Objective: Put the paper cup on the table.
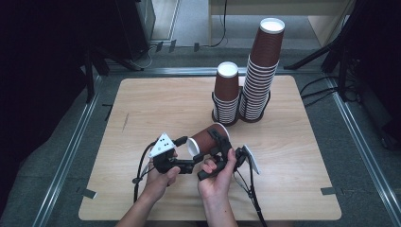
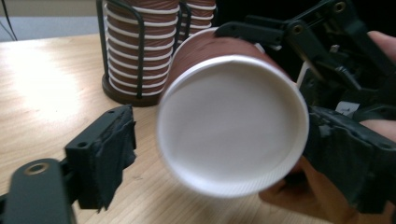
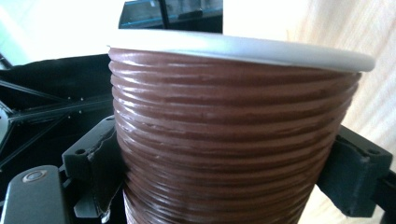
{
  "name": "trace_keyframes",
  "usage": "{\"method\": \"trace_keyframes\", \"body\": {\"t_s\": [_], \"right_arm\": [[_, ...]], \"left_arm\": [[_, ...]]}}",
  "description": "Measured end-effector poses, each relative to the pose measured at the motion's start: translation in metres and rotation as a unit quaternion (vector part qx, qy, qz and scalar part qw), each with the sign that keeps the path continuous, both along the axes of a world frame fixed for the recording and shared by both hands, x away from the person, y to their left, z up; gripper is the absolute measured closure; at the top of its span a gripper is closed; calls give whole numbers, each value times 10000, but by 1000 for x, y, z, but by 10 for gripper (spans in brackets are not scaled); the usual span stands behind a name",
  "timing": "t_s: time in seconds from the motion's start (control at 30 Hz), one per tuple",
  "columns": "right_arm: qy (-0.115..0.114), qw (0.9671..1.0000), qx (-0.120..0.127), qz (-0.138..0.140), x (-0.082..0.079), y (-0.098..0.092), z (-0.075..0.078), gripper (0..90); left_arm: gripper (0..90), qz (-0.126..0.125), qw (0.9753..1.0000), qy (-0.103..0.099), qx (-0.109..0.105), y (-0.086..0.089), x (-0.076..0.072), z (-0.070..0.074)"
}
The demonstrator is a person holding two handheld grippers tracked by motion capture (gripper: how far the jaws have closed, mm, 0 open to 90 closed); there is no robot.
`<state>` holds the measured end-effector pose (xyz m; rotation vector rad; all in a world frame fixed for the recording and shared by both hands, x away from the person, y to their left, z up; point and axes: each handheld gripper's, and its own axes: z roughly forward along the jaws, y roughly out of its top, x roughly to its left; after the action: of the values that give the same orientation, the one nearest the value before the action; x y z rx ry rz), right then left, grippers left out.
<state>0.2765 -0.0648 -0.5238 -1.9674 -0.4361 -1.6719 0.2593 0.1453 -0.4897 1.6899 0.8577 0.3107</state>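
A brown ribbed paper cup (image 1: 206,138) lies on its side in the air above the near middle of the wooden table (image 1: 156,104). My right gripper (image 1: 212,151) is shut on its ribbed wall (image 3: 233,140), one jaw on each side. The cup's white open mouth (image 2: 231,123) faces my left gripper (image 1: 185,153). That gripper (image 2: 224,158) is open, with its jaws spread wide to either side of the rim. Its left pad (image 2: 105,154) stands clear of the cup. In the left gripper view my right gripper (image 2: 327,51) sits behind the cup.
Two stacks of the same cups stand in black wire holders at the back of the table: a short stack (image 1: 226,94) and a taller stack (image 1: 263,71) to its right. The holders (image 2: 135,56) lie just beyond the held cup.
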Motion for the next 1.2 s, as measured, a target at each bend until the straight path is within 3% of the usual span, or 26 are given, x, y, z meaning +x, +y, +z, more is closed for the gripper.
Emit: {"method": "trace_keyframes", "body": {"t_s": [0.13, 0.33, 0.4, 0.43, 0.53, 0.7, 0.73, 0.83, 0.93, 1.0, 1.2], "right_arm": [[-284, 9995, -100, -104, 1, -6, 3, 127], [-555, 9958, -663, -291, 5, -16, 4, 127], [-788, 9919, -908, -407, 8, -21, 5, 127], [-955, 9877, -1139, -476, 10, -26, 7, 127], [-1164, 9812, -1436, -553, 15, -35, 10, 128], [-1418, 9649, -2131, -579, 22, -46, 12, 128], [-1499, 9585, -2347, -618, 23, -48, 12, 128], [-1639, 9465, -2711, -615, 23, -51, 13, 128], [-1872, 9227, -3305, -660, 22, -54, 12, 128], [-2000, 9088, -3608, -622, 22, -56, 12, 128], [-2168, 8898, -3978, -544, 25, -66, 12, 128]], "left_arm": [[69, 33, 10000, 2, 14, 4, 1, 1], [68, 62, 10000, 0, -34, 9, 1, 2], [68, 96, 9999, 14, -40, 11, 1, 2], [68, 111, 9999, 14, -66, 13, 1, 2], [68, 186, 9998, 29, -88, 17, 3, 3], [68, 326, 9994, 56, -56, 24, 5, 2], [68, 371, 9993, 79, -58, 26, 5, 1], [68, 492, 9987, 129, -15, 32, 5, -1], [68, 681, 9975, 198, 78, 39, 6, -4], [68, 798, 9964, 236, 137, 45, 7, -7], [68, 1232, 9913, 397, 242, 64, 11, -16]]}}
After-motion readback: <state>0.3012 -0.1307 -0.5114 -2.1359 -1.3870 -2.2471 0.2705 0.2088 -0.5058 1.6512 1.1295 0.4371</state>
